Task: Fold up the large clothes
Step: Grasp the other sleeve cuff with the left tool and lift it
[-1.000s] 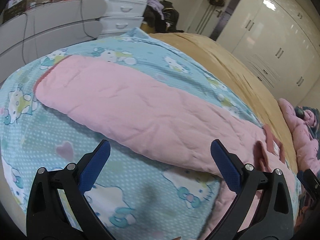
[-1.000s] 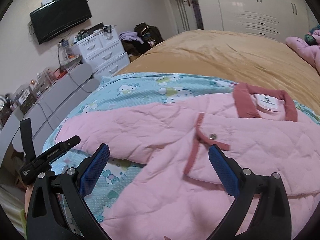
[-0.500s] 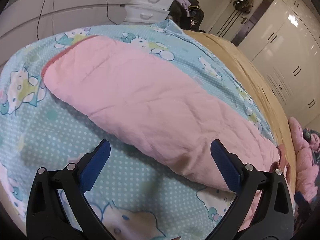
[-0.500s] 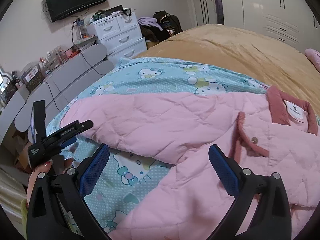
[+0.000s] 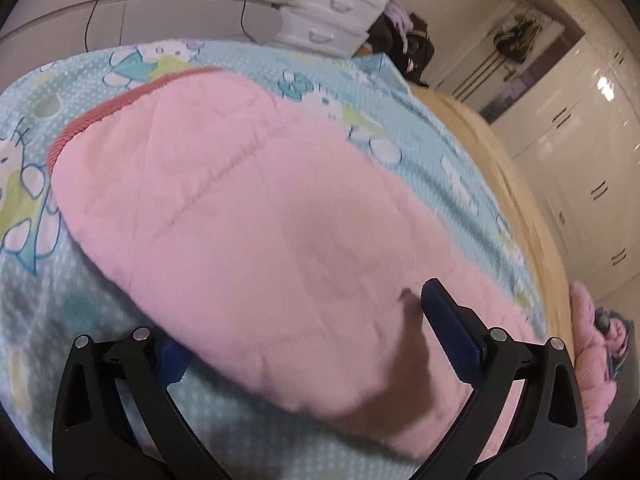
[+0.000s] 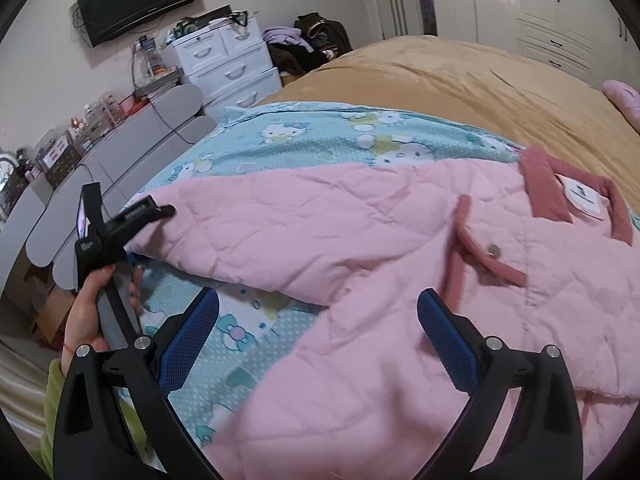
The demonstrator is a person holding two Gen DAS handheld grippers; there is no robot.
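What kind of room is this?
Most likely a home bedroom: a wide bed under a tan bedspread, a white plastic drawer unit, and tall white wardrobe doors along the wall.

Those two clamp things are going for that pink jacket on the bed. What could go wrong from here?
The left gripper is open around the sleeve, one finger slipped under its edge. It might pinch the cartoon sheet beneath too and drag it along.

The sleeve is thick and puffy, so it may slip out once lifted.

The right gripper is open above the jacket and holds nothing; with the body unpinned, pulling the sleeve could shift the whole garment.
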